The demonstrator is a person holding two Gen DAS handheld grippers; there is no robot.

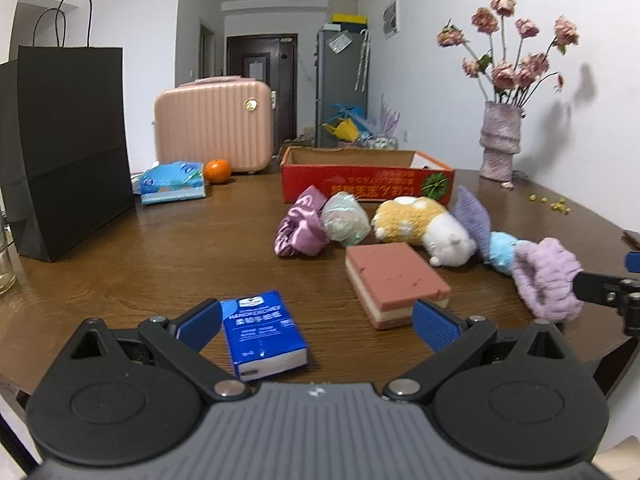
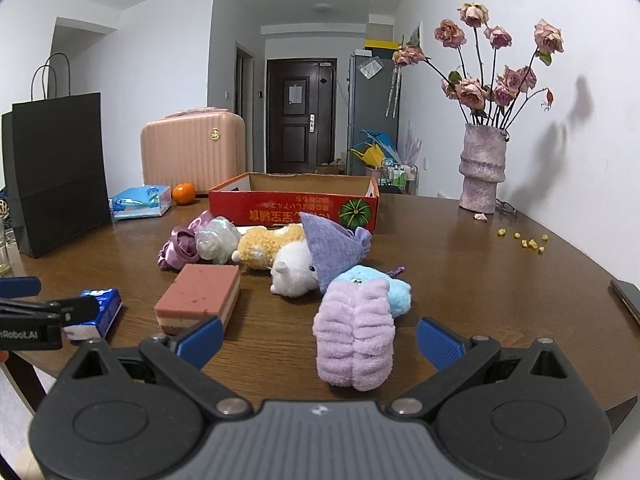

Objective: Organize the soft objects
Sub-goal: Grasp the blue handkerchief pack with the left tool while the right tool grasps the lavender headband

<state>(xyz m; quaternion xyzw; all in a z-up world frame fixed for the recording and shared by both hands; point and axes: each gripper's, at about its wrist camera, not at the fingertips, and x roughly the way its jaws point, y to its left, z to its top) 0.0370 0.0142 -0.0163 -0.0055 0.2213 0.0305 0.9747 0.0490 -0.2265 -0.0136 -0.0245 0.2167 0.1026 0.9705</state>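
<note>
Left wrist view: my left tool (image 1: 318, 326) gaped wide and held nothing; the tissue pack (image 1: 264, 334) lay off-centre by its left finger, so closing could shove it. Right wrist view: my right tool (image 2: 320, 342) stood wide open and unloaded around the lilac headband (image 2: 356, 338) on the counter (image 2: 480, 264), which I judged might squash and slip.

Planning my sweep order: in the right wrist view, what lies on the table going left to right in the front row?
Tissue pack → sponge → white plush → lilac headband.
</note>
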